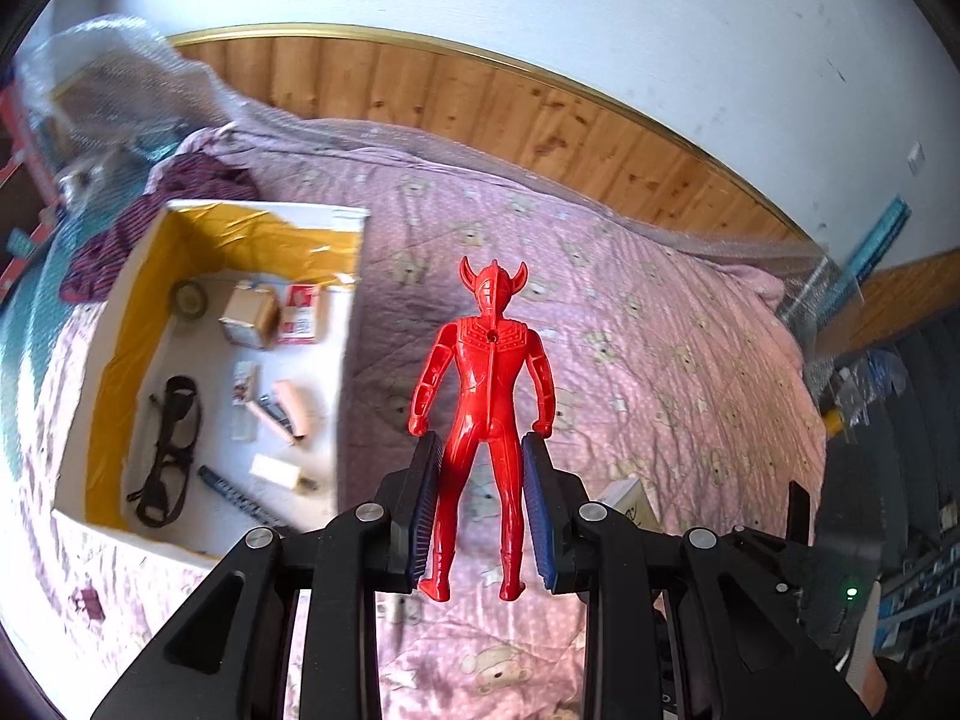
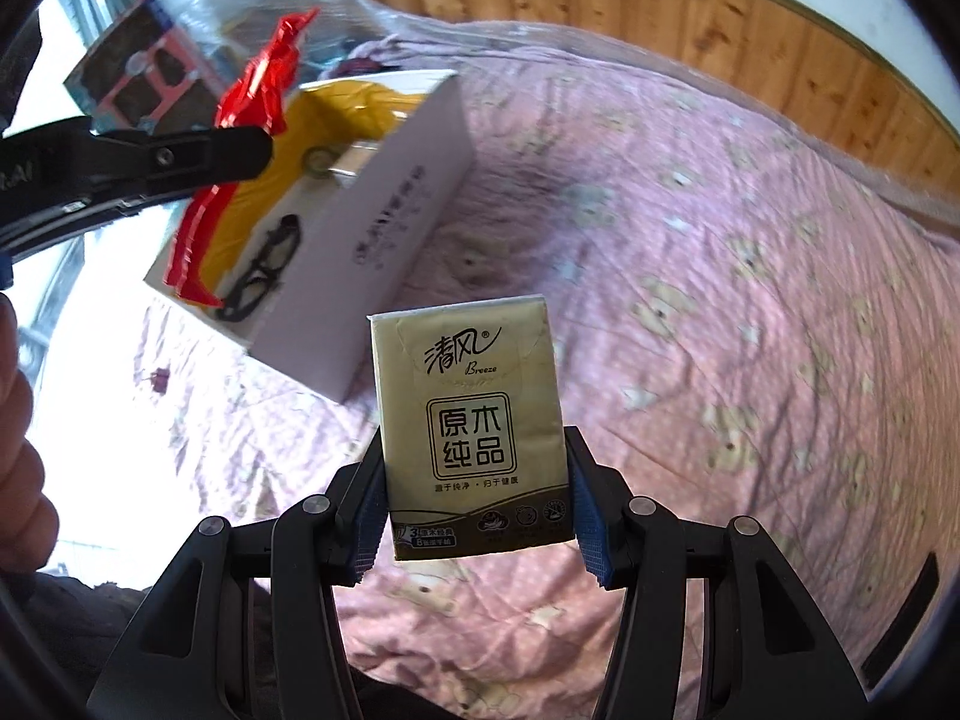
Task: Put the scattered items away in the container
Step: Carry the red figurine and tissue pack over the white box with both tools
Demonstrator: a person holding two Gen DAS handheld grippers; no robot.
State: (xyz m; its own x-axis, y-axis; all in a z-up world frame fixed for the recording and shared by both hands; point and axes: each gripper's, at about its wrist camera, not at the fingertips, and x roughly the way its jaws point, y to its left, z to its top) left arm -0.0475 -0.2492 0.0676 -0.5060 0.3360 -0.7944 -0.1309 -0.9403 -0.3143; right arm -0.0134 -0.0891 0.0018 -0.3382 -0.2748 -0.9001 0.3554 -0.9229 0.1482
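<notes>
Left gripper [image 1: 483,498]: its blue-padded fingers [image 1: 423,510] are clenched on the legs of a red horned hero figurine [image 1: 486,396], which stands upright between them with its back to the camera, held in the air above the bed [image 1: 660,330] and just right of the box.
Right gripper [image 2: 477,507]: its fingers [image 2: 591,516] are pressed against both sides of a gold tissue pack [image 2: 471,426], label facing the camera, held above the bed and off the box's near right corner.
Container: an open white cardboard box [image 1: 354,324] with yellow inner walls rests on the pink bear-print bedspread.
Inside the box: black glasses [image 1: 171,450] by the left wall, a tape roll [image 1: 191,299] at the far end, a small brown carton [image 1: 249,313] beside a red-and-white packet [image 1: 300,313], and several smaller items near the middle, too blurred to name.
Beyond the box: a striped purple cloth [image 1: 180,186] lies by its far left corner, and a wooden headboard [image 1: 480,102] runs behind.
From the right wrist view: the left gripper holds the figurine over the box's left side, and part of a hand [image 2: 21,420] shows at the left edge.
</notes>
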